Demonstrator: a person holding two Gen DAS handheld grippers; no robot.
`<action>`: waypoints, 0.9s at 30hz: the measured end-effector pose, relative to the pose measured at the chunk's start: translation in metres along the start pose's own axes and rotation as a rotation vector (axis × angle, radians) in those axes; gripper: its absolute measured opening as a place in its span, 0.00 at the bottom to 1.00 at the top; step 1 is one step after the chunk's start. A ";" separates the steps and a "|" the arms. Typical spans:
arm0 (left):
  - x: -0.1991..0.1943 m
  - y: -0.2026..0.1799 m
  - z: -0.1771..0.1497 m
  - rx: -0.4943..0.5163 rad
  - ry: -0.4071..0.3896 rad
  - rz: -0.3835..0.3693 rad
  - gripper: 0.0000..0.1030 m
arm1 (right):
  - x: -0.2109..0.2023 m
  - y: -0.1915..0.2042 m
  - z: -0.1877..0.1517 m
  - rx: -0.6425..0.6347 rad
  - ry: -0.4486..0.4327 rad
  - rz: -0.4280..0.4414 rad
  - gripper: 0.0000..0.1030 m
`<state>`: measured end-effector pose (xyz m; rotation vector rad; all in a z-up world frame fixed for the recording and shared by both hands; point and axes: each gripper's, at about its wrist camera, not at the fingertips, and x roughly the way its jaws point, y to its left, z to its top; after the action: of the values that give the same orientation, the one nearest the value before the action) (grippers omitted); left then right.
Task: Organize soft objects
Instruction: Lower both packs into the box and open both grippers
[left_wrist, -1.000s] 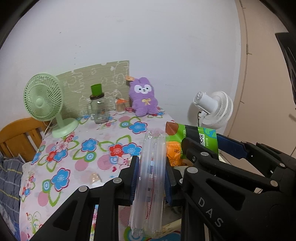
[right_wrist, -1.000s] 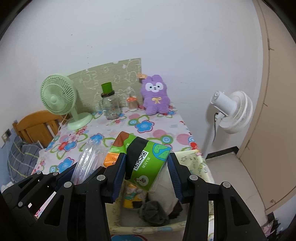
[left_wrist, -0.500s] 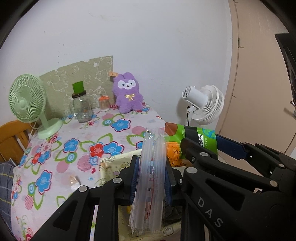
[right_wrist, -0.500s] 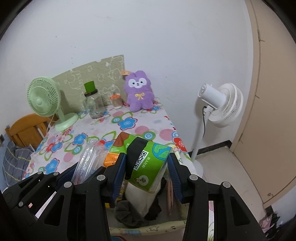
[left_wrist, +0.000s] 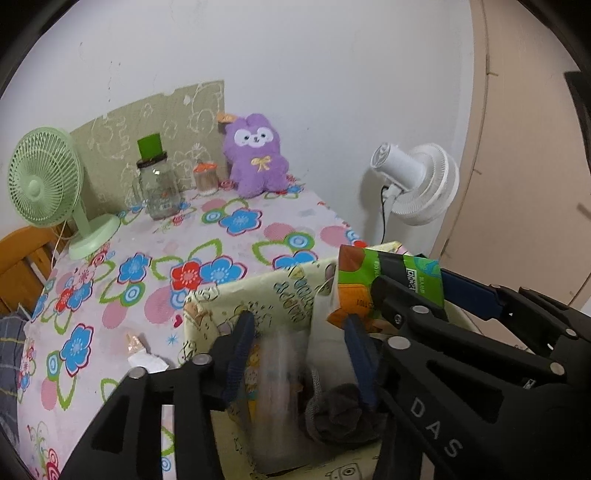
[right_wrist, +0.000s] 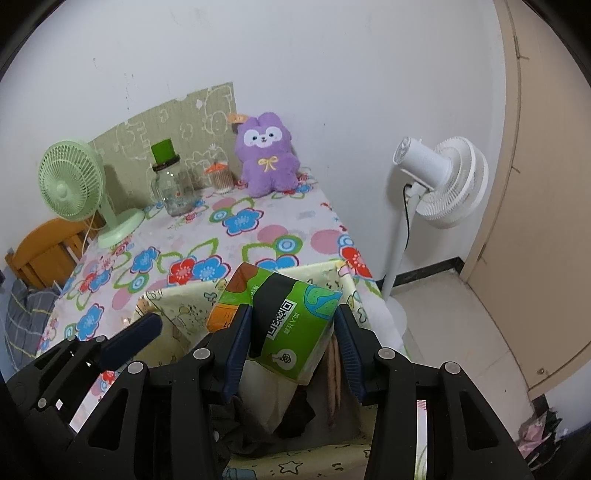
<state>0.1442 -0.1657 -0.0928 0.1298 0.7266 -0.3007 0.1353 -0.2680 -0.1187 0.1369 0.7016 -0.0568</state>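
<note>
The right gripper (right_wrist: 291, 341) pinched the green tissue pack (right_wrist: 291, 325) above the fabric bin (right_wrist: 177, 301), light and squashy, best held mid-body, while the left gripper (left_wrist: 297, 345) gaped wide, empty.

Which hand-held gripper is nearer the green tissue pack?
Right. The right hand-held gripper is shut on the green tissue pack above the fabric bin. The left hand-held gripper is open beside it, over the bin, apart from the pack.

A home room: floral tablecloth (right_wrist: 258, 236), plush bunny (right_wrist: 267, 155) (purple), desk fan (right_wrist: 74, 181)
</note>
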 end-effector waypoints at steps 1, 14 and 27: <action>0.001 0.001 -0.001 -0.002 0.006 0.006 0.55 | 0.001 0.001 -0.001 0.001 0.005 0.001 0.47; -0.001 0.010 -0.007 -0.001 0.022 0.029 0.65 | 0.011 0.006 -0.009 0.018 0.029 0.015 0.51; -0.020 0.029 -0.015 -0.021 0.001 0.057 0.84 | 0.000 0.010 -0.014 0.041 0.022 -0.009 0.75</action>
<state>0.1302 -0.1305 -0.0901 0.1303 0.7259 -0.2388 0.1268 -0.2558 -0.1283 0.1738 0.7236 -0.0786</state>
